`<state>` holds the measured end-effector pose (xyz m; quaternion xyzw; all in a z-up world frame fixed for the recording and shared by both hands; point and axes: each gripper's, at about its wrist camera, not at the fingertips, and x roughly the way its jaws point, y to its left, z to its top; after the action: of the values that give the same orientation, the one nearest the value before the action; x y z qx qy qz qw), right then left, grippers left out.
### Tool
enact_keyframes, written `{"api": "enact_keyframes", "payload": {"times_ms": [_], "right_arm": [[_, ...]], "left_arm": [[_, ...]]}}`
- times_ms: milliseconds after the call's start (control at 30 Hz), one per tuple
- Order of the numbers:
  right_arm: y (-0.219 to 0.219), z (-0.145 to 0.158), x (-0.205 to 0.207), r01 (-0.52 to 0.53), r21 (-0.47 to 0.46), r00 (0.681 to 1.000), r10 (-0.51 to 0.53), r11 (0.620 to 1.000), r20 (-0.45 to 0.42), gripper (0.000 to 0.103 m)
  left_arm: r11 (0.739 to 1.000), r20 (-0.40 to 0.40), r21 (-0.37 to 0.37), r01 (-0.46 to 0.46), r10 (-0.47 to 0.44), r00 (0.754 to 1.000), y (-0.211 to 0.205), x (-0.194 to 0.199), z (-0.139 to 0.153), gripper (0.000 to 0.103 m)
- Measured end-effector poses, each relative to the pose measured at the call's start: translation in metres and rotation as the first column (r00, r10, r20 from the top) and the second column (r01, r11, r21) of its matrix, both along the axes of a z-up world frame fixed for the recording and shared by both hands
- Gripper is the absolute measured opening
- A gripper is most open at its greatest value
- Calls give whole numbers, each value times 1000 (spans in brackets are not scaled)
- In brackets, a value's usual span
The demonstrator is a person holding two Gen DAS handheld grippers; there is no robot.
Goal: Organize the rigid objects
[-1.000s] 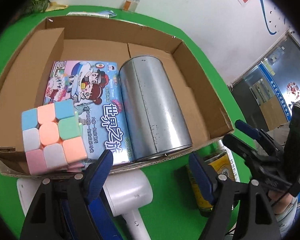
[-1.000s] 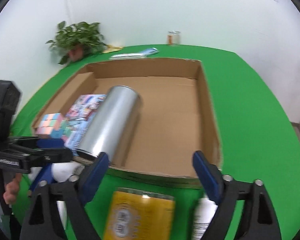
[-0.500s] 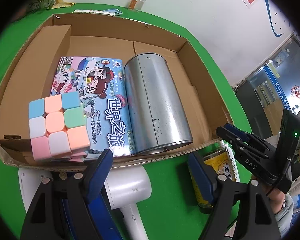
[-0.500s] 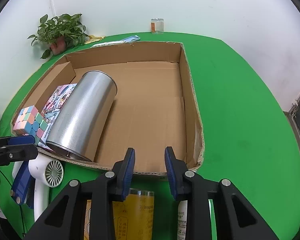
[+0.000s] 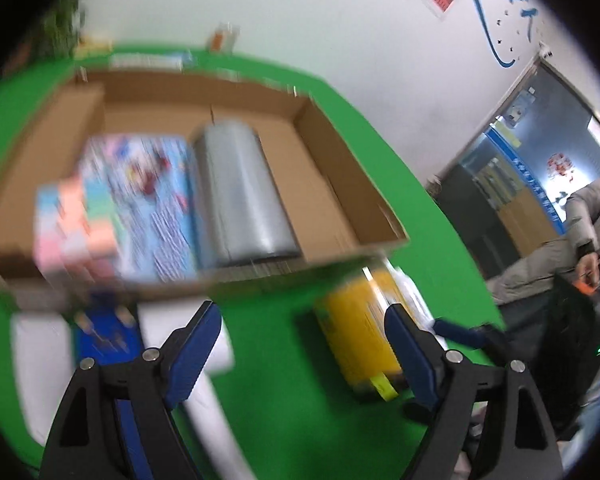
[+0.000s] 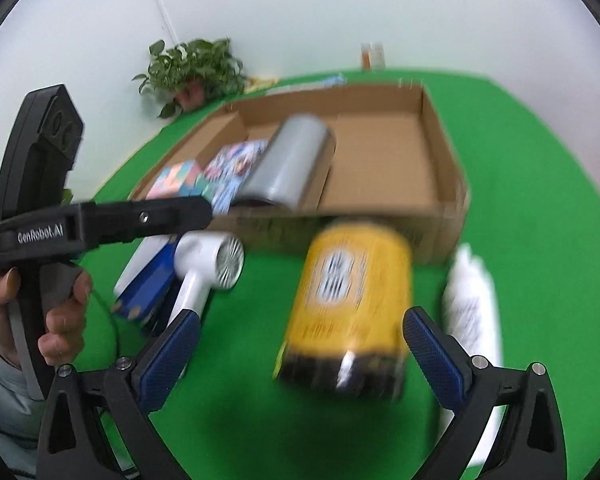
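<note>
A yellow can point(image 6: 352, 292) lies on its side on the green table, in front of the cardboard box point(image 6: 444, 168). My right gripper point(image 6: 300, 326) hovers just before it. Its jaws are opening wide and the pads touch nothing. My left gripper point(image 5: 300, 330) is also opening, empty, over bare green cloth between a white hair dryer point(image 5: 188, 340) and the yellow can point(image 5: 356, 328). In the box lie a pastel cube point(image 6: 176, 176), a picture book point(image 6: 236, 164) and a silver tin point(image 6: 292, 164).
A white bottle point(image 6: 472, 300) lies right of the yellow can. A white hair dryer point(image 6: 212, 264) and a blue box point(image 6: 152, 284) lie left of it. A hand point(image 6: 60, 308) holds the left gripper. The box's right half shows bare cardboard. A potted plant point(image 6: 192, 72) stands behind.
The right jaws shut almost fully, then sprang wide. Both grippers drew back from the box, so the yellow can now shows whole. The left jaws stand a little wider.
</note>
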<state>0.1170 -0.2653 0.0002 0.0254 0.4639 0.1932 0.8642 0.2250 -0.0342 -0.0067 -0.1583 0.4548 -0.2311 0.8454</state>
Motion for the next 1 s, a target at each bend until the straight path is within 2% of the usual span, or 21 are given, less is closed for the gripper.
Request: {"api": "enact_keyframes", "payload": {"times_ms": [33, 100, 133, 167, 200, 400, 533, 600, 667, 767, 867, 933, 1000], "right_arm": [[1, -6, -4, 6, -22, 1000, -6, 1000, -2, 100], [7, -14, -3, 0, -51, 1000, 0, 999, -13, 89], [7, -18, 0, 4, -39, 999, -6, 999, -35, 85], [7, -21, 2, 9, -27, 999, -11, 1000, -51, 78], [8, -26, 5, 11, -30, 997, -13, 999, -70, 76], [20, -27, -7, -47, -67, 997, 42, 997, -64, 76], [28, -23, -27, -136, -51, 987, 131, 989, -95, 77], [23, -15, -33, -137, 6, 985, 137, 991, -104, 91], [11, -6, -32, -122, 98, 984, 134, 988, -116, 98], [-1, -10, -18, -86, 136, 980, 108, 987, -166, 96], [-2, -31, -3, -39, 133, 959, 74, 990, -272, 77], [1, -42, 1, -28, 202, 941, 94, 979, -326, 76], [9, -46, -2, -40, 189, 941, 100, 981, -323, 80]], "left_arm": [[1000, -26, -20, 4, -5, 1000, -2, 1, -5, 84], [997, -89, -69, 18, -25, 996, -5, 1, -19, 84], [996, -112, -88, 24, -34, 993, -7, 0, -24, 84], [994, -134, -107, 31, -45, 990, -9, 0, -28, 84], [992, -147, -119, 34, -52, 988, -10, 1, -32, 84], [984, -204, -171, 59, -93, 975, -22, 3, -42, 83], [988, -259, -148, 54, -91, 962, -30, 1, -51, 83], [986, -293, -160, 44, -90, 952, -31, -1, -55, 83], [986, -309, -163, 36, -86, 947, -31, -8, -59, 83], [982, -320, -186, 27, -87, 943, -31, -11, -63, 83], [983, -318, -180, 27, -84, 944, -31, -12, -66, 83], [986, -317, -166, 27, -79, 945, -32, -11, -65, 85], [987, -325, -159, 11, -64, 943, -29, -12, -68, 85]]}}
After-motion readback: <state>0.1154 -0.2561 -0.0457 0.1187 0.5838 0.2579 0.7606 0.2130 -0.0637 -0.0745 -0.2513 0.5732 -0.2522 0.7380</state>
